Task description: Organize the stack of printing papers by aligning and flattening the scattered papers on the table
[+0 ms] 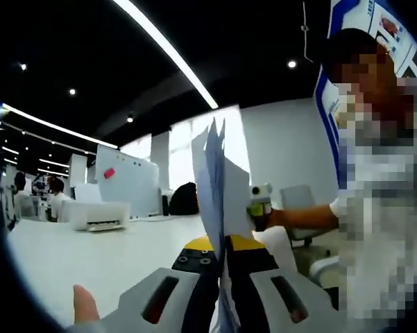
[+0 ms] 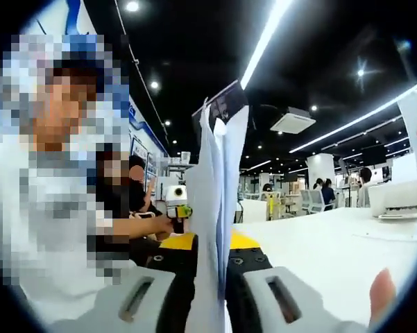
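Rising edge-on between the left gripper's [image 1: 222,295] fingers, the stack of papers [image 1: 215,184] is seen clamped in the left gripper view, its top corners uneven and lifted above the white worktop [image 1: 76,253]. A printer [image 1: 97,214] is set far back, with open surface before it. In the right gripper view, the papers [image 2: 218,187] are likewise clamped upright by the right gripper [image 2: 209,298], with bare worktop [image 2: 319,243] spread to one side.

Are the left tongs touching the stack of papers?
Touching. The left gripper view shows the left tongs closed on the upright papers.
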Tool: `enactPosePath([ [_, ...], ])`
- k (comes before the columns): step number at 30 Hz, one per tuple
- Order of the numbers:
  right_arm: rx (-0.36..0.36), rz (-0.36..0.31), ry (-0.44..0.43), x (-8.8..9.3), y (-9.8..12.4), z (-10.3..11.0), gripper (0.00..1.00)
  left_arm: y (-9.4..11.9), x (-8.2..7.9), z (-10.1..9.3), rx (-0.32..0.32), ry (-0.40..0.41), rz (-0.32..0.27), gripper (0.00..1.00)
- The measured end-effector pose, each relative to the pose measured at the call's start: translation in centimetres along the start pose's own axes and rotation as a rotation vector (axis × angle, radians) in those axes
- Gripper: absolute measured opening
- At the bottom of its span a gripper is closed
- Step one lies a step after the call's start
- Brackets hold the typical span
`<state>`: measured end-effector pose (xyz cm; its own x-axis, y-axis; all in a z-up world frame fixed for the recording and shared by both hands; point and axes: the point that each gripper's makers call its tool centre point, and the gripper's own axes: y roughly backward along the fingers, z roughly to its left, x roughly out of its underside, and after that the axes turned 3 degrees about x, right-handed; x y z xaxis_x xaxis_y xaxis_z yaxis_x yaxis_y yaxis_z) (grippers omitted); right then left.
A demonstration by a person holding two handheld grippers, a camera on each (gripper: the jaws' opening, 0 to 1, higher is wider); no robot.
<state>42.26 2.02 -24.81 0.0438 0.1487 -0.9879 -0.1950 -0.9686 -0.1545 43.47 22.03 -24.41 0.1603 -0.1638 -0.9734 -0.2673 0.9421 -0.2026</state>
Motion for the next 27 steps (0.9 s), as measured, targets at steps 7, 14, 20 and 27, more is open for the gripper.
enactPosePath([
  [7, -0.01, -0.007, 0.0, -0.6, -0.3, 0.3, 0.0, -0.1, -0.3, 0.0, 0.01, 0.031, 0.005, 0.06],
  [14, 0.048, 0.023, -0.076, -0.6, -0.1, -0.8, 0.0, -0.4, -0.1, 0.6, -0.032, 0.06, 0.032, 0.08],
  [20, 0.196, 0.047, -0.175, -1.0, -0.1, -3.0, 0.0, -1.2, -0.5, 2.5, -0.119, 0.301, 0.06, 0.06],
  [27, 0.298, 0.119, -0.2, 0.3, -0.8, -3.4, 0.0, -1.4, 1.6, 4.7, -0.285, 0.471, 0.152, 0.06],
])
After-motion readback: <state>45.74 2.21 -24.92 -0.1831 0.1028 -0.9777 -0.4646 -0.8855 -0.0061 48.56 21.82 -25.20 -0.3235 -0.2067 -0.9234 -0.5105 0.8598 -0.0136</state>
